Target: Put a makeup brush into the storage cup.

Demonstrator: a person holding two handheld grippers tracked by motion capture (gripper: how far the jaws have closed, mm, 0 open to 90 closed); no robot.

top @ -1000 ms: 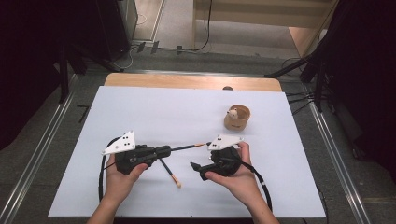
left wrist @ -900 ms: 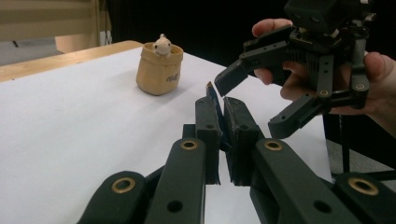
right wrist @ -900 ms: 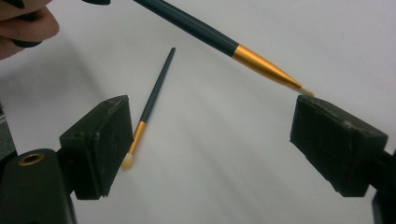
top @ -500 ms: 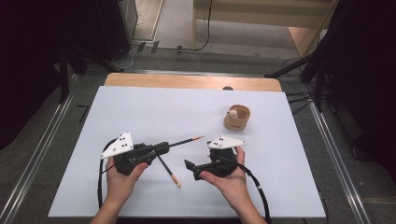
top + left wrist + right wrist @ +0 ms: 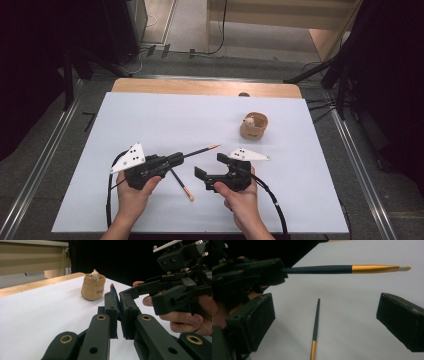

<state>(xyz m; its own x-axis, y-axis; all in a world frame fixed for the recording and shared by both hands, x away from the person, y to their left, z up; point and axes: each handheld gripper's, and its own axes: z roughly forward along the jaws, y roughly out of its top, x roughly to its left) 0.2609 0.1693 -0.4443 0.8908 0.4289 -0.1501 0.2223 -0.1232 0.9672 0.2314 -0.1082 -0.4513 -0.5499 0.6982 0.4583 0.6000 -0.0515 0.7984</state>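
While the high view lays out the whole white table (image 5: pixel 150 120), we read the grip details from the two gripper views. We hold the left gripper (image 5: pixel 176 159) clamped on a slim make-up brush (image 5: pixel 202 150), whose dark handle, gold ferrule and pale tip jut up and to the right above the table; the left gripper view shows its jaws pressed together on the dark handle (image 5: pixel 115 296), which the high view cannot resolve. We hold the right gripper (image 5: pixel 211 167) with its jaws spread wide and nothing between them; they have just been opening and then easing back slightly. Its own view shows the held brush (image 5: pixel 342 269) level across the top and a second brush (image 5: pixel 315 327) lying flat on the table below, cut off at the bottom edge. In the high view this second brush (image 5: pixel 181 184) lies between the two hands. A tan pouch-shaped holder (image 5: pixel 254 126) with a small pale figure inside stands well apart; dark writing on its side (image 5: pixel 99 291) is too blurred to read.
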